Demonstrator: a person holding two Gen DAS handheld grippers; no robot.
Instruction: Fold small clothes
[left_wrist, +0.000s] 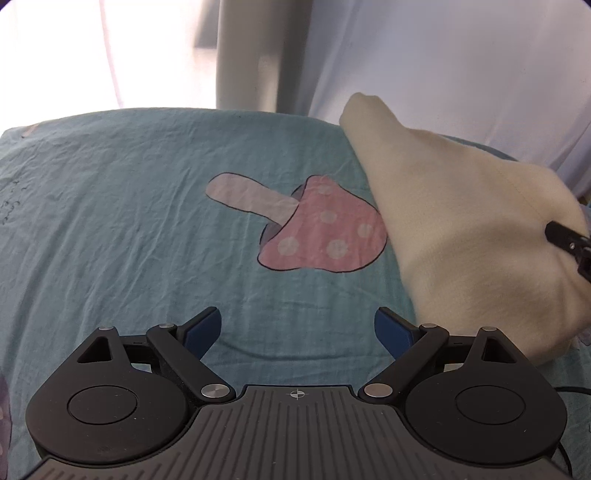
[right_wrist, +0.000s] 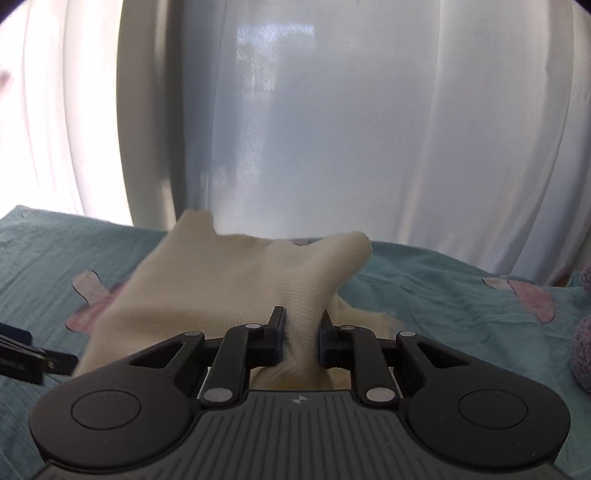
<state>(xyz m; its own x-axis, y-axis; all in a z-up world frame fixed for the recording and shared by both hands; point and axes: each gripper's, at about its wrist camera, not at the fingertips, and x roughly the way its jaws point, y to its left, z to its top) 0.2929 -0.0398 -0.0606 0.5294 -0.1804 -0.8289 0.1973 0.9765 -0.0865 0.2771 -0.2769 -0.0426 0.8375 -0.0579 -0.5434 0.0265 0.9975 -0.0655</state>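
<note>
The right gripper (right_wrist: 302, 334) pinches the cream garment (right_wrist: 236, 288), which stretches lengthwise away from it; the left gripper (left_wrist: 295, 326), beside it, gapes empty.

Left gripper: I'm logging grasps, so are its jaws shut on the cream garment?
No, the left gripper has its jaws spread wide over bare bedsheet, apart from the cream garment.

No legible text; only faint unreadable scribbles on teal sheet (left_wrist: 110, 206), left edge.
</note>
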